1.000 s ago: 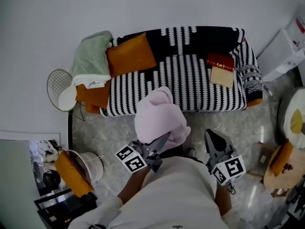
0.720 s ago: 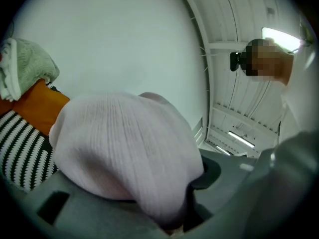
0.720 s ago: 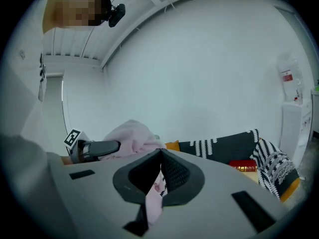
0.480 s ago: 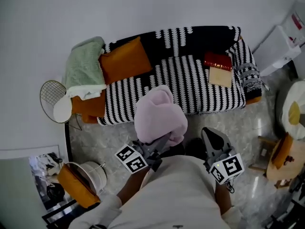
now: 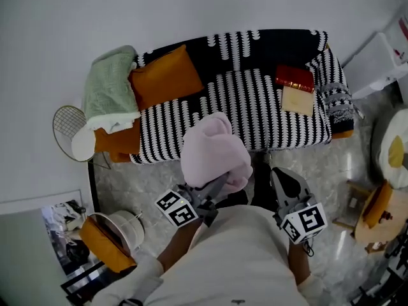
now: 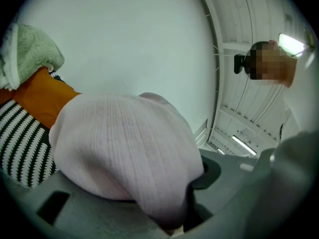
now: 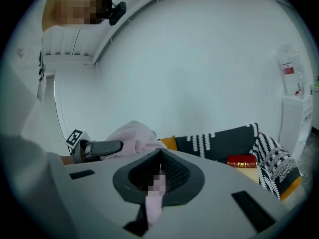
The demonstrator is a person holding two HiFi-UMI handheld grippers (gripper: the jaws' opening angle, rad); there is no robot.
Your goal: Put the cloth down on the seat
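- Left tongs (image 5: 212, 190) were clamped on the pink cloth (image 5: 213, 153); the left gripper view showed the fabric bunched over and between the jaws.
- Cloth hung in a rounded lump off those tongs, in the air above the floor (image 5: 319, 164), just in front of the sofa's front edge. Not on the seat yet.
- Right tongs (image 5: 288, 185) had jaws together at the tips and gripped nothing I could make out. They sat just right of the cloth, apart from it.
- Sofa (image 5: 252, 104) had a black-and-white striped cover and stood against the wall.
- Orange cushion (image 5: 166, 75) leaned at the sofa's left end, touching the green blanket (image 5: 111, 85) draped over the left arm.
- Red book (image 5: 294, 79) lay on the right part of the seat, with a tan flat item (image 5: 298, 101) touching it on the near side.
- Middle of the seat, directly beyond the cloth, was bare striped cover.
- Round wire object (image 5: 65, 121) stood on the floor left of the sofa.
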